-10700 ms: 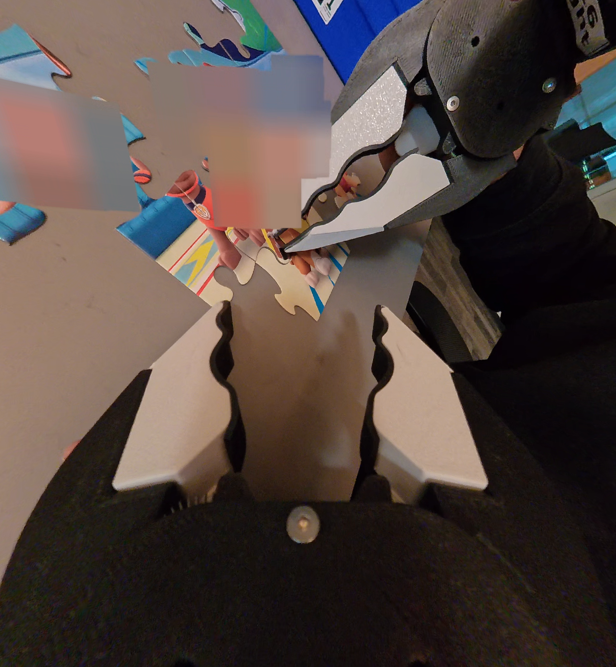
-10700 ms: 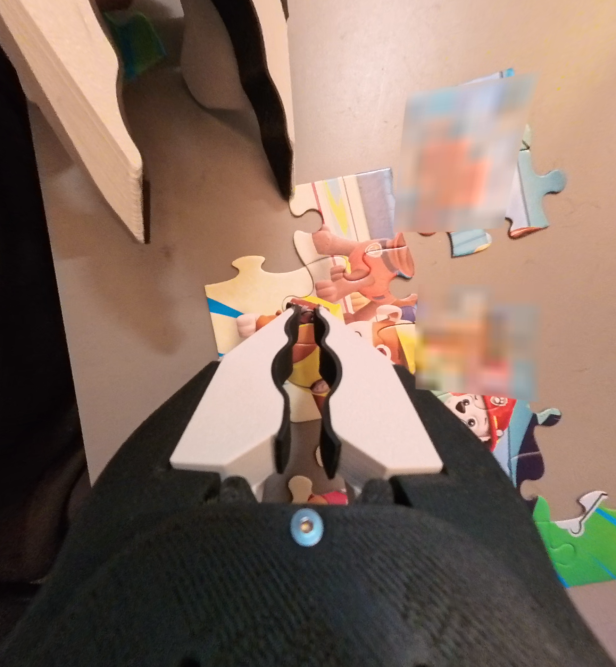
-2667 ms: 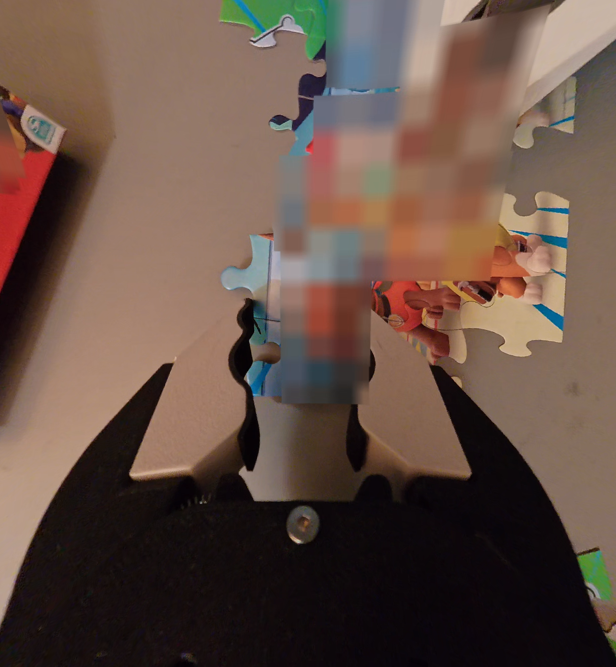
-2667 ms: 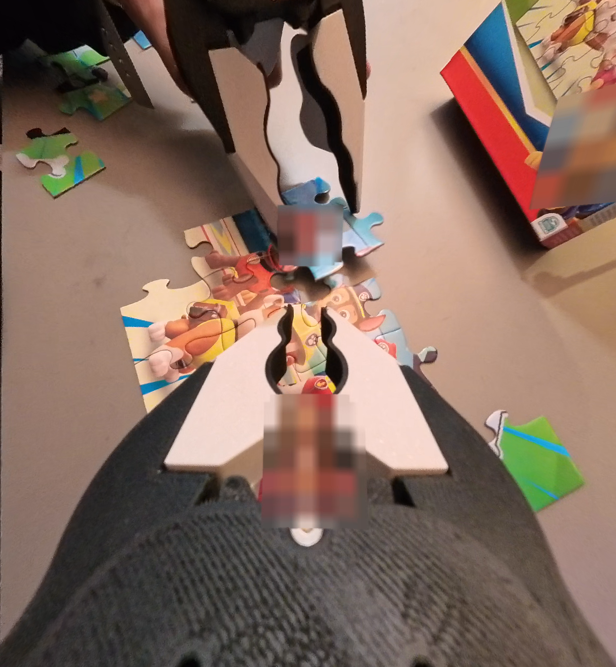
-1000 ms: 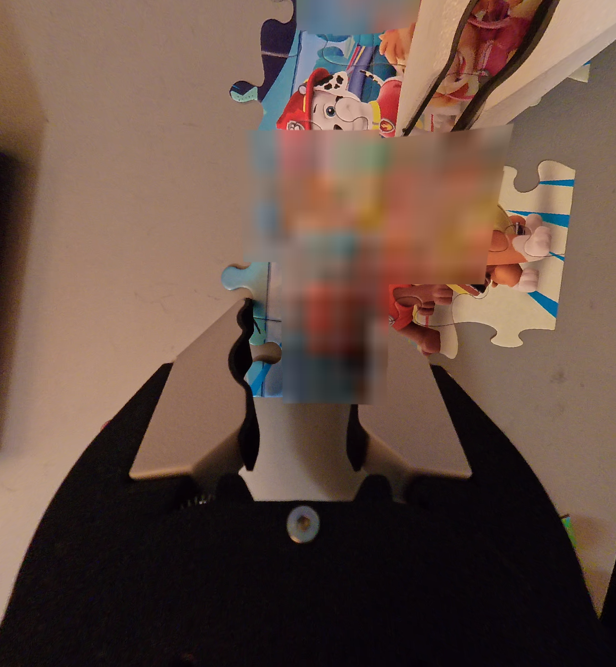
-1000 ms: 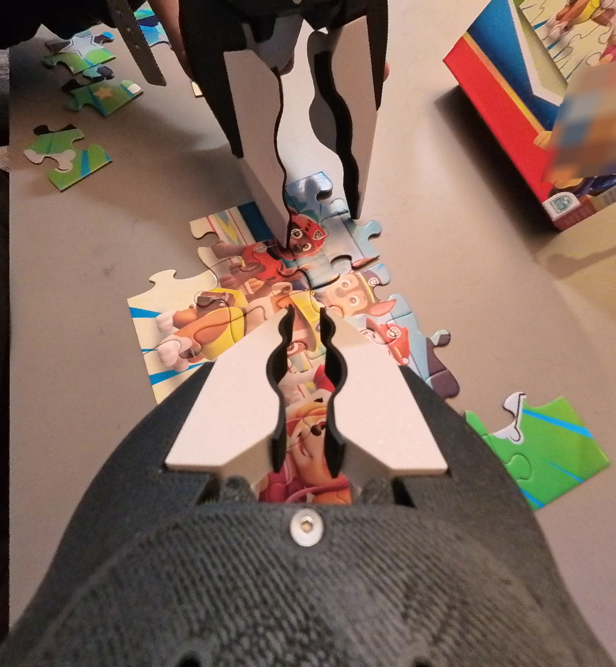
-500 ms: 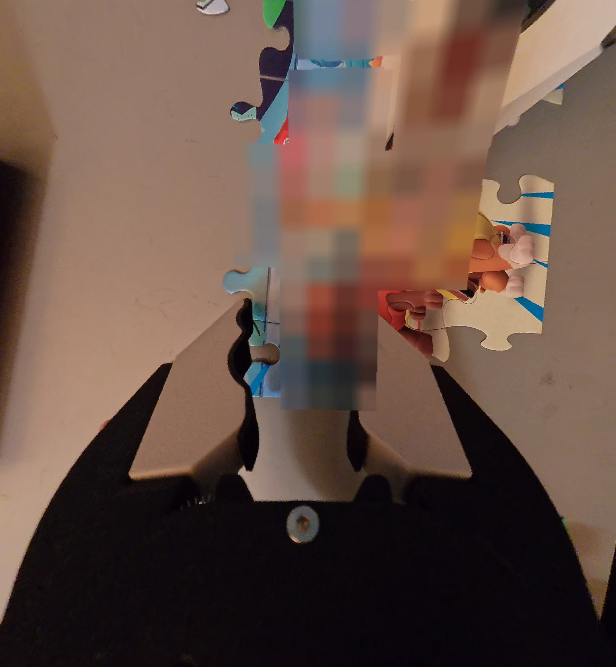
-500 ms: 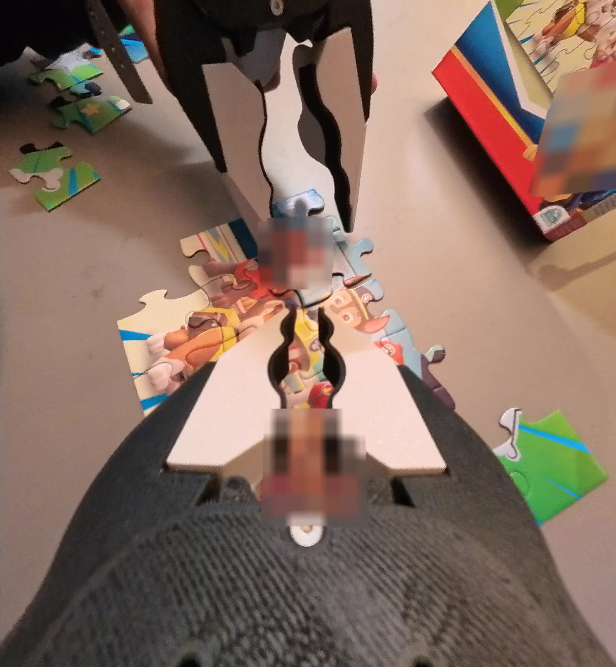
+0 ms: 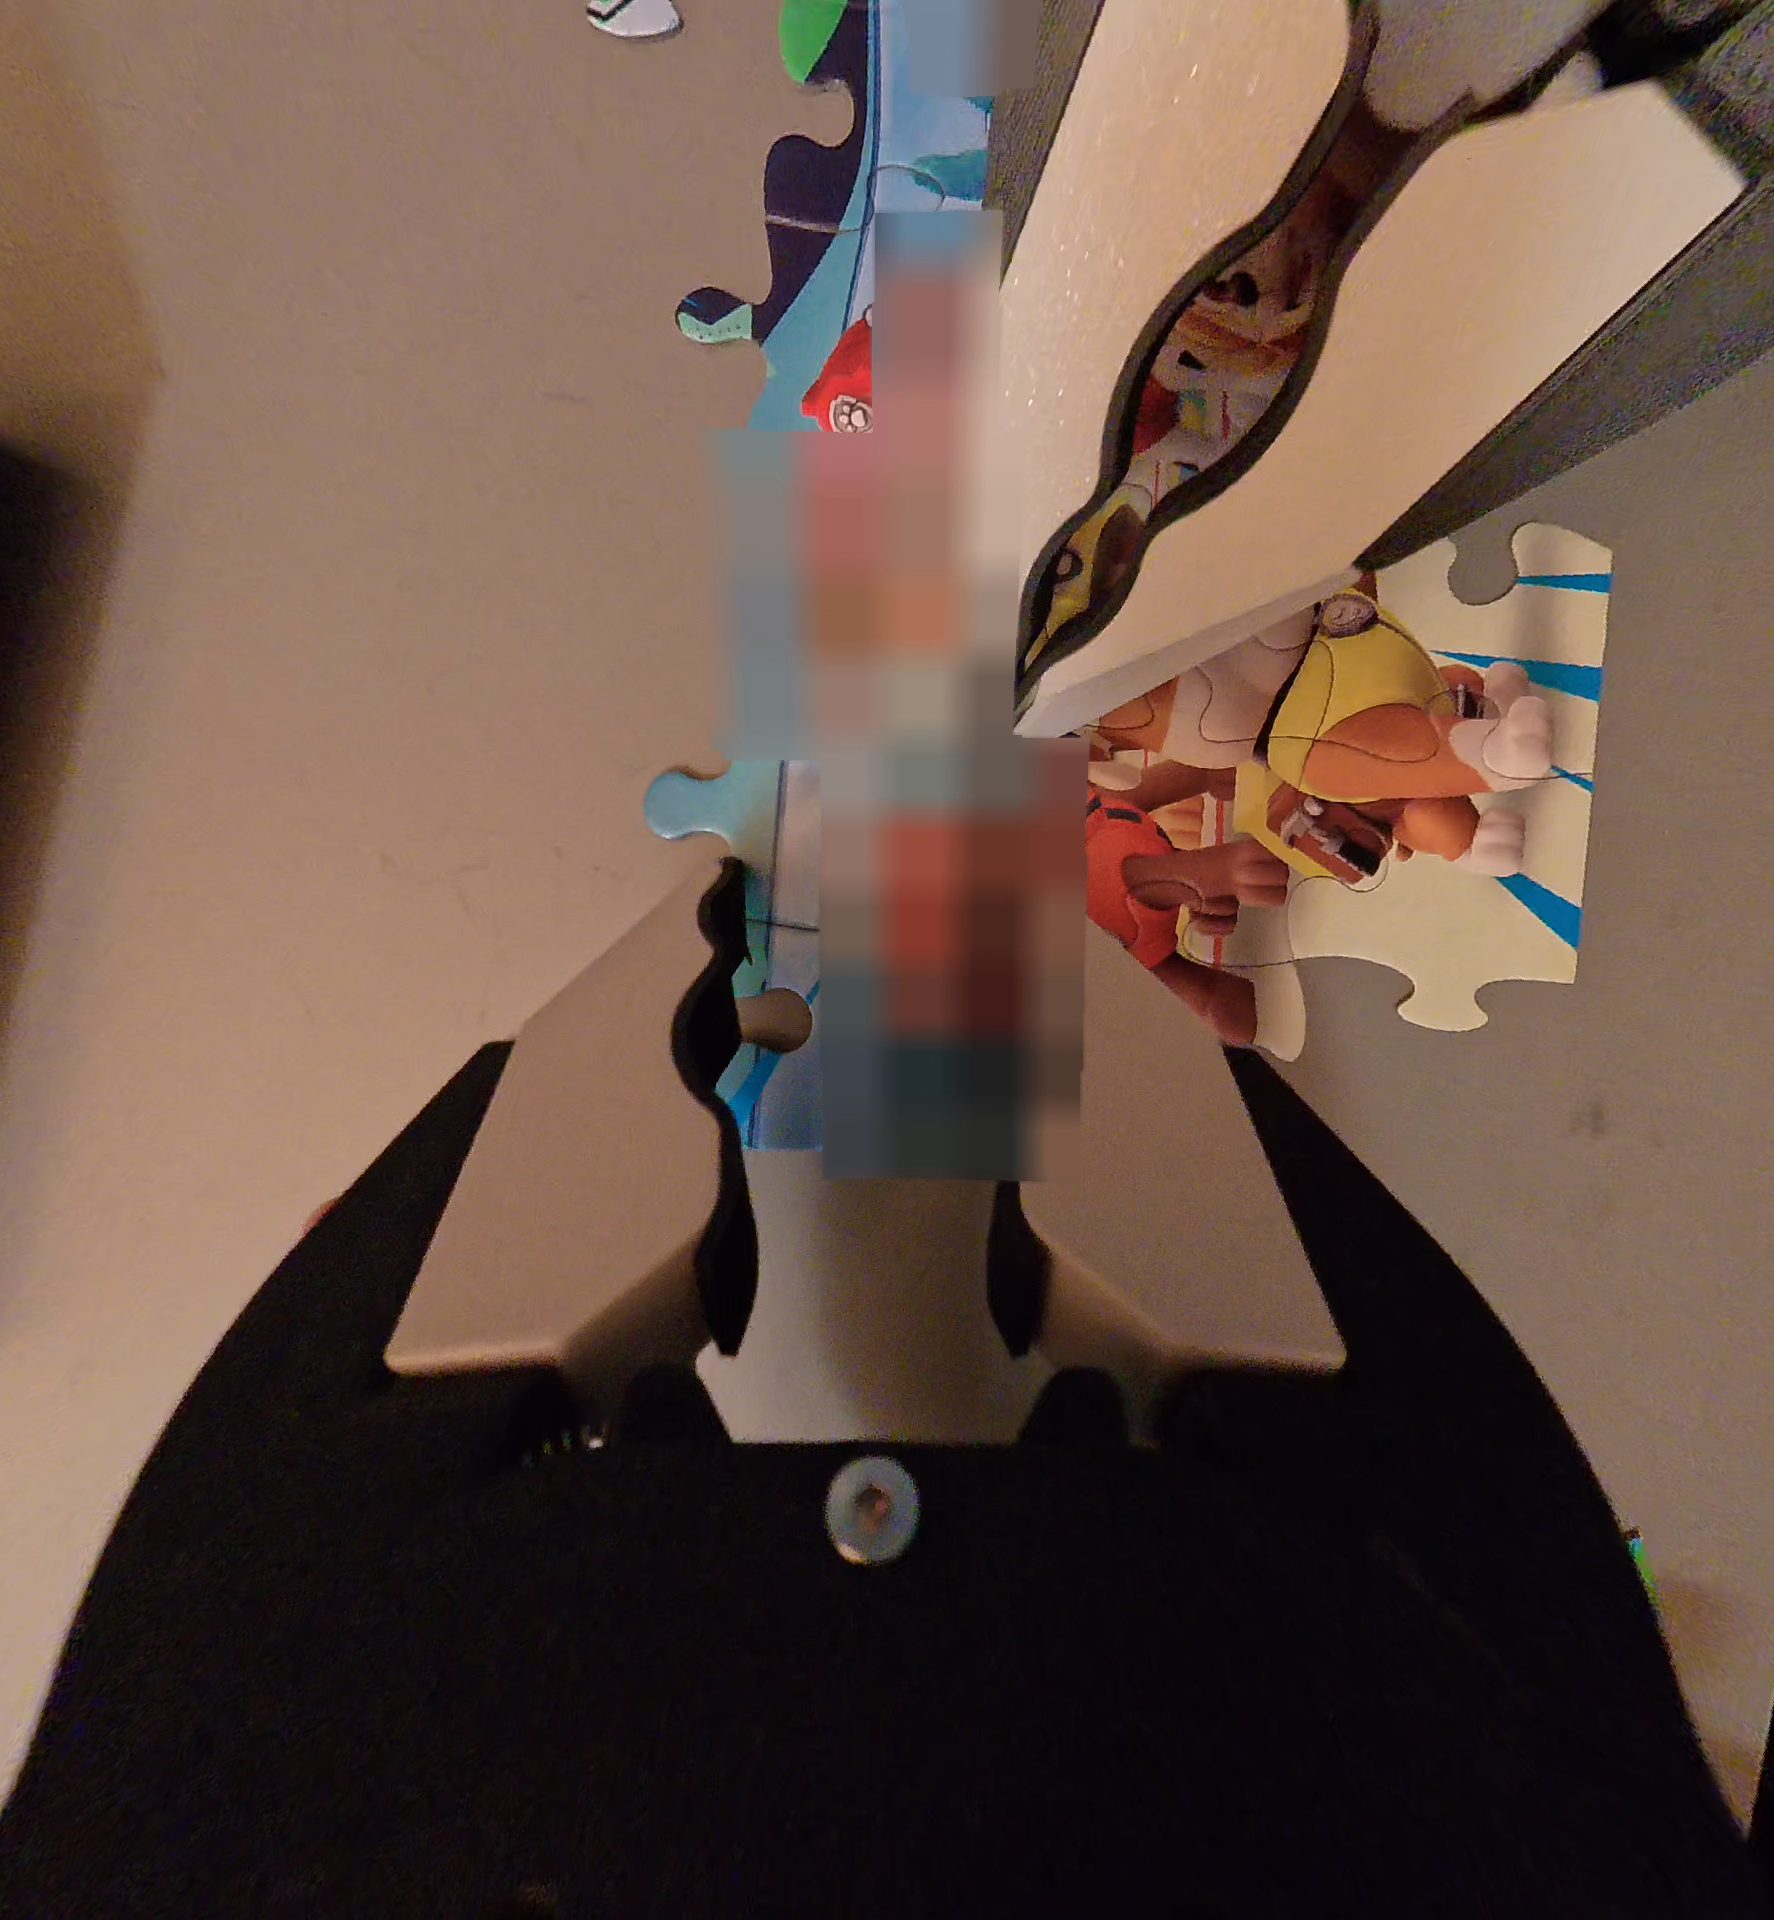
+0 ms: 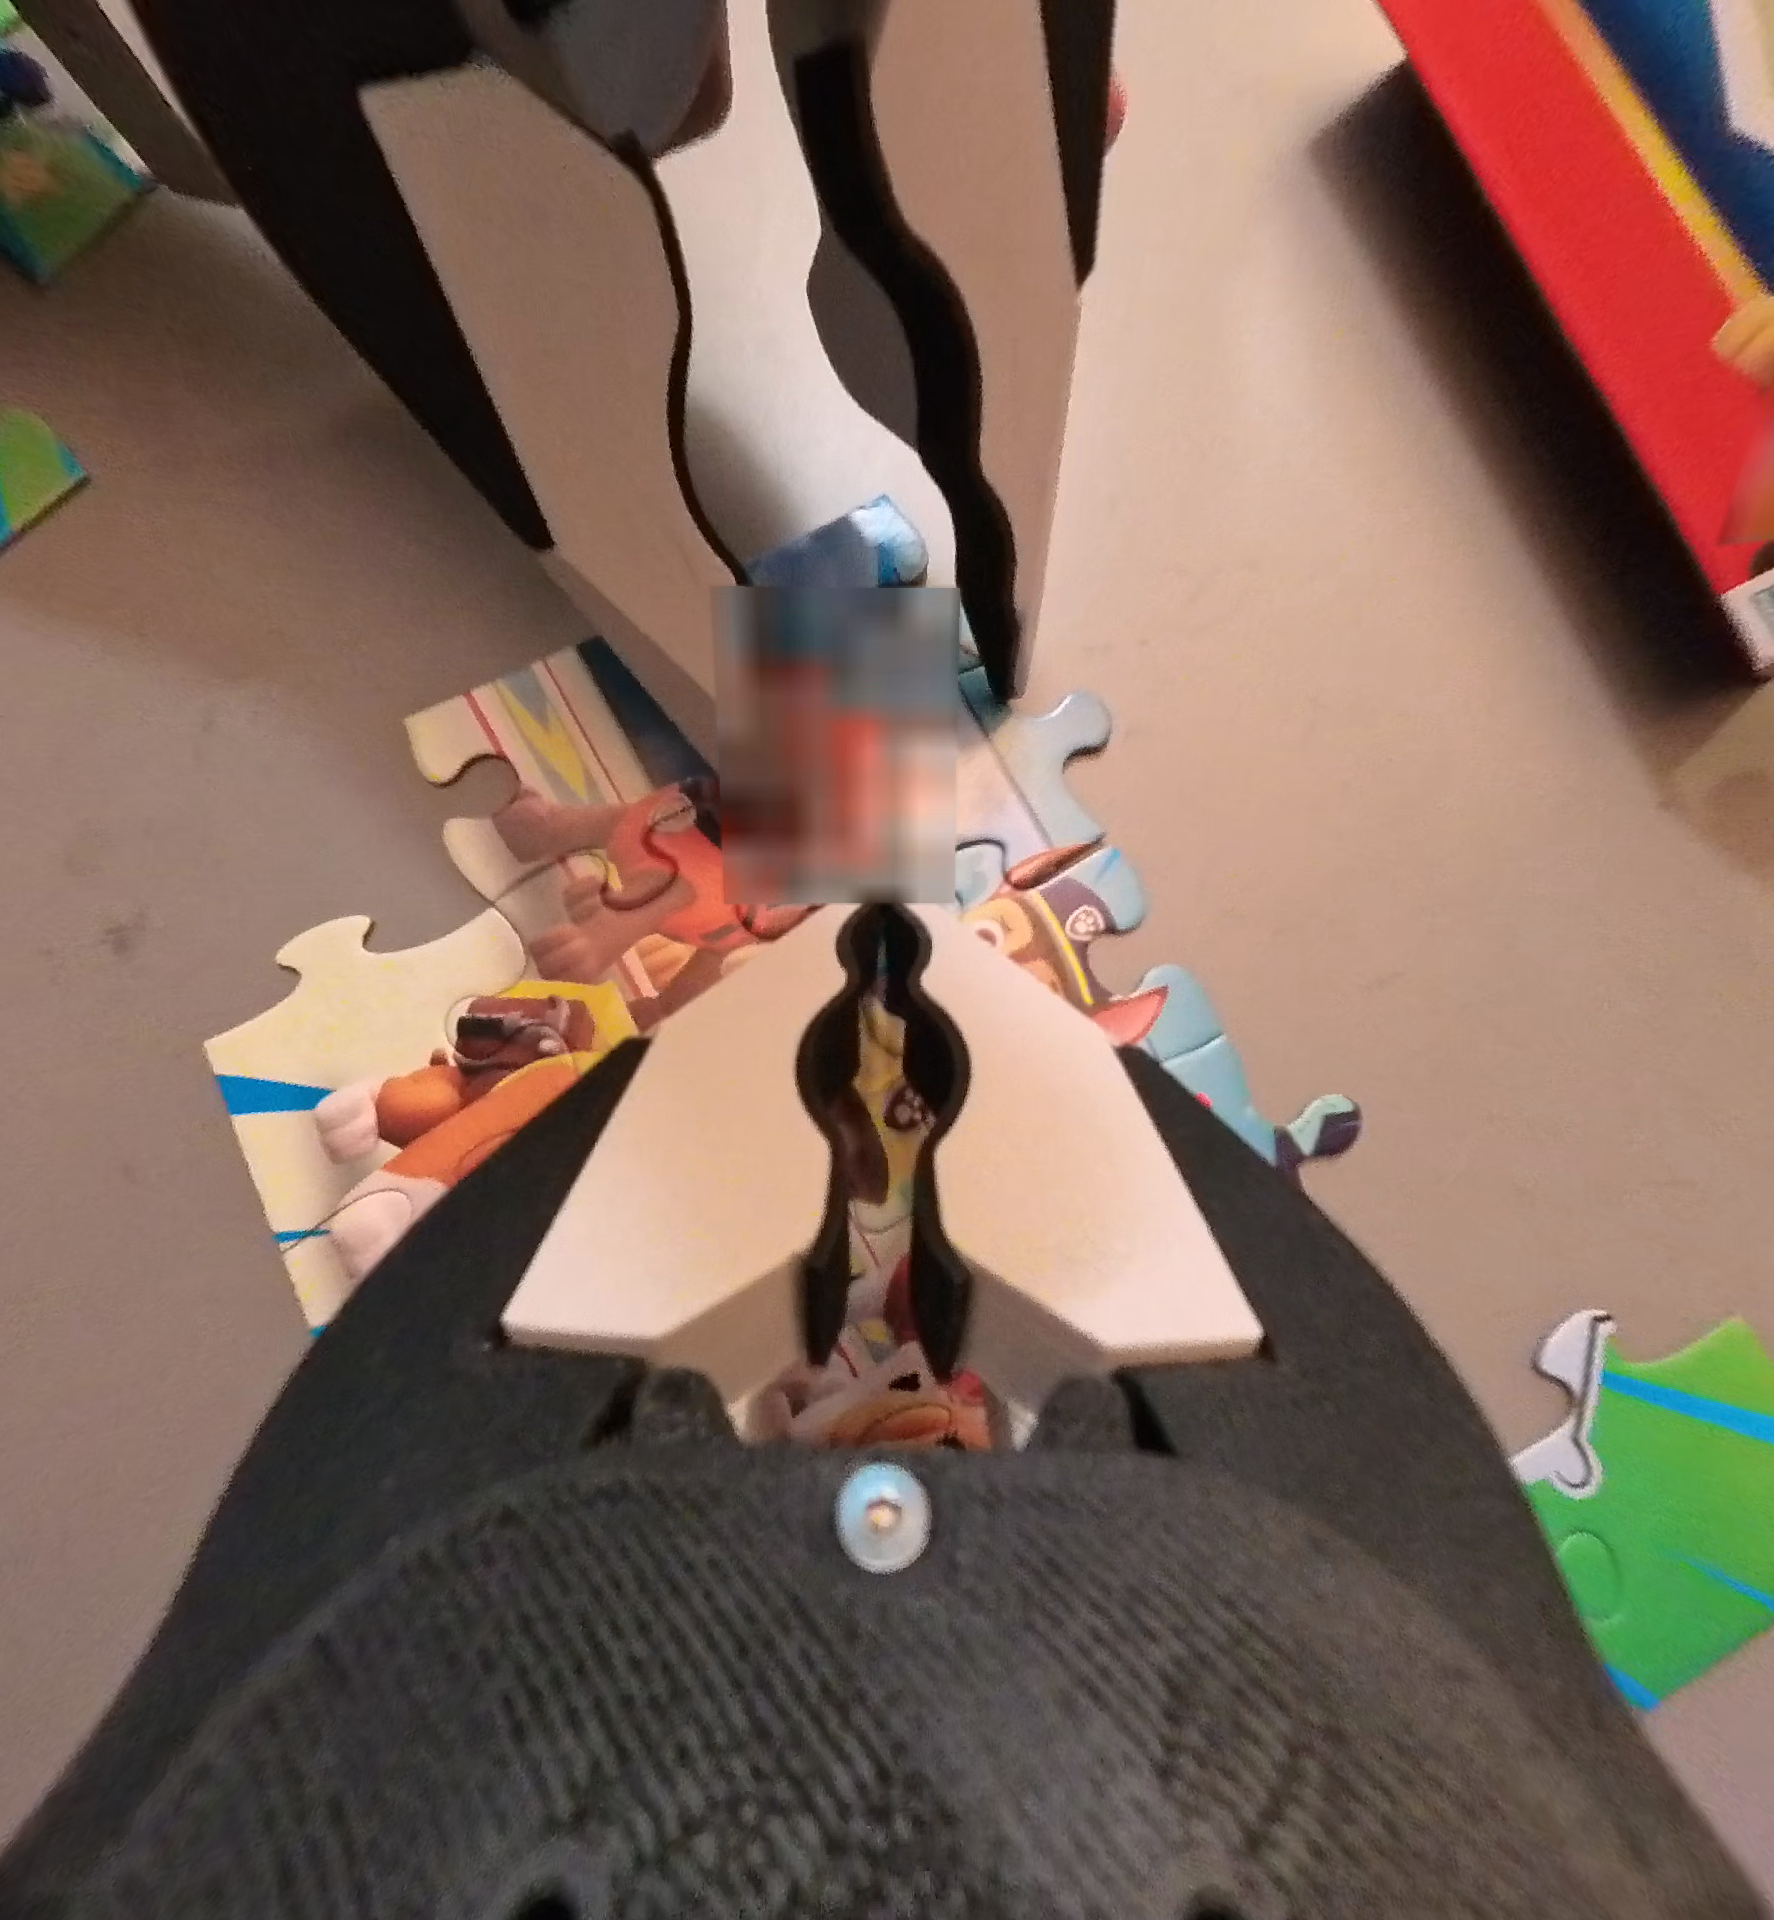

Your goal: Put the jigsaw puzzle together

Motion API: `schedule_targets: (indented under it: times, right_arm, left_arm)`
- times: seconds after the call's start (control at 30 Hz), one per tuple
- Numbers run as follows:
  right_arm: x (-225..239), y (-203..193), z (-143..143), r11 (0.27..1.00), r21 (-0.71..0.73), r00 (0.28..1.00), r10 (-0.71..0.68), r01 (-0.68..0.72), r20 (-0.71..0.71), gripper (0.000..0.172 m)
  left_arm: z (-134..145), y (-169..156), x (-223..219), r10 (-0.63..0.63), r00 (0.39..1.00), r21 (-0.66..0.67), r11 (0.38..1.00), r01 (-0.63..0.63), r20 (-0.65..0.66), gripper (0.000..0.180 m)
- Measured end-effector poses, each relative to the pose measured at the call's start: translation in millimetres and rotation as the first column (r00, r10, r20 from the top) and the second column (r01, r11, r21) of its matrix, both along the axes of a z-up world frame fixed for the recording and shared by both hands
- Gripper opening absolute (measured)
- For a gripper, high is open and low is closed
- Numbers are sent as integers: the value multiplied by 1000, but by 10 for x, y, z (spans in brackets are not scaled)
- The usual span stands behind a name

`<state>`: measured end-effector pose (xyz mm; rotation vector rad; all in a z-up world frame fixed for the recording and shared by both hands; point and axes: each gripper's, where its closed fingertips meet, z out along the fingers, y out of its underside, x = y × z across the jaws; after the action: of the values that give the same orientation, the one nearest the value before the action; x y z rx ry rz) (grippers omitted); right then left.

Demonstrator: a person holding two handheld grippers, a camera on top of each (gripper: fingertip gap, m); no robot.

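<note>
Tan tabletop [image 10: 1382, 831] under you. Joined puzzle [image 10: 509, 997] lies flat at centre: thin stiff card, light, seams likely part if bent; take outer edge. Your right gripper [image 10: 878, 920] pressed together at tips over puzzle, nothing pinched. Your left gripper [image 9: 893, 894] spread, straddling blue edge piece [image 9: 696, 805]. Green piece [image 10: 1683, 1496], red box [image 10: 1589, 260] off to sides.

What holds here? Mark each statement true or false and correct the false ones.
1. The left claw stands open over the partly assembled cartoon jigsaw puzzle. True.
2. The right claw is spread wide. False: its tips meet, above the puzzle.
3. A loose green puzzle piece lies apart from the assembled section. True.
4. A red and blue cardboard puzzle box stands on the beige table. True.
5. The puzzle is finished. False: loose pieces remain, and its edges show open tabs.
</note>
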<state>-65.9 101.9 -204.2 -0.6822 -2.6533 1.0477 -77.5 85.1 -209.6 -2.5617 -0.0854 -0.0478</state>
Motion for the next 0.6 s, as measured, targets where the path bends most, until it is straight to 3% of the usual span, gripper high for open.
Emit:
schedule_targets:
  times: [0.6]
  right_arm:
    - [-18, -47, -8, 1000, 11, 1000, 1, -1, 5, 0]
  left_arm:
    - [-11, -18, -34, 2, 1000, 3, 1000, -2, 10, 47]
